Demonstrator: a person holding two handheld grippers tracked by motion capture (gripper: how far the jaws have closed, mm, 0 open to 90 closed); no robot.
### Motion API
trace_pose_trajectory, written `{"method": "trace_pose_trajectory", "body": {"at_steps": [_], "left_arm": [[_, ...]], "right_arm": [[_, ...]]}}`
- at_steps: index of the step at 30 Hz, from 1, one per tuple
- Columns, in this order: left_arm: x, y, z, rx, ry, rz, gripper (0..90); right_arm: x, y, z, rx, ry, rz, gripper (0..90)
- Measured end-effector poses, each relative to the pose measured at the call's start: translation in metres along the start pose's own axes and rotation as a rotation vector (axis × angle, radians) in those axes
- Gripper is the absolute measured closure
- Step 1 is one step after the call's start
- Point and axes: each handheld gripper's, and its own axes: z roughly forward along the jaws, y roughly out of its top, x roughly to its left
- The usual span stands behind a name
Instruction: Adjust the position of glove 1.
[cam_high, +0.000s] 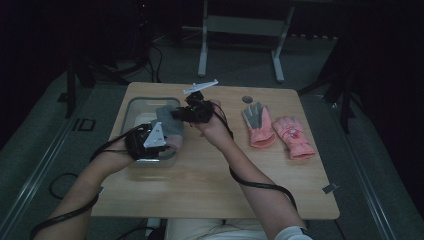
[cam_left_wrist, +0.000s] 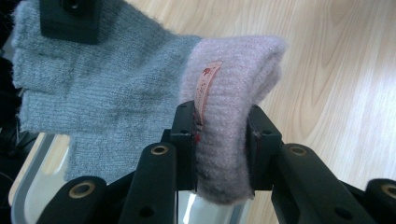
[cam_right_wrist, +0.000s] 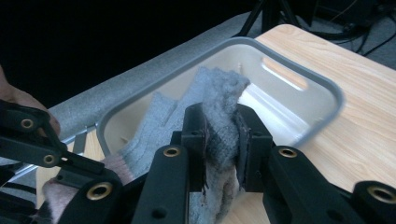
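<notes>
A grey knitted glove (cam_high: 169, 121) with a pink cuff (cam_left_wrist: 233, 93) hangs over a clear plastic bin (cam_high: 137, 107) at the table's left. My left gripper (cam_left_wrist: 219, 130) is shut on the pink cuff, which bulges between the jaws. My right gripper (cam_right_wrist: 221, 135) is shut on the grey finger end of the same glove (cam_right_wrist: 212, 93), above the bin (cam_right_wrist: 327, 93). In the high view the left gripper (cam_high: 167, 142) sits at the bin's near right corner and the right gripper (cam_high: 176, 114) just beyond it, the glove stretched between them.
Two pink gloves lie flat on the right half of the wooden table (cam_high: 210, 175): one palm up with a grey palm (cam_high: 258, 125), the other (cam_high: 295, 136) beside it. A round hole (cam_high: 247, 99) marks the tabletop behind them. Table legs stand on the floor beyond.
</notes>
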Motion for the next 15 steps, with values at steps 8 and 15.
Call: {"method": "trace_pose_trajectory", "body": {"at_steps": [8,15], "left_arm": [[0.021,-0.028,0.002,0.046,-0.013,-0.006,69.0],[0.032,-0.046,0.021,0.079,-0.045,-0.037,68.8]], "right_arm": [[0.007,0.010,0.035,0.012,0.001,0.008,76.1],[0.003,0.004,0.057,0.037,-0.038,0.011,76.0]]}}
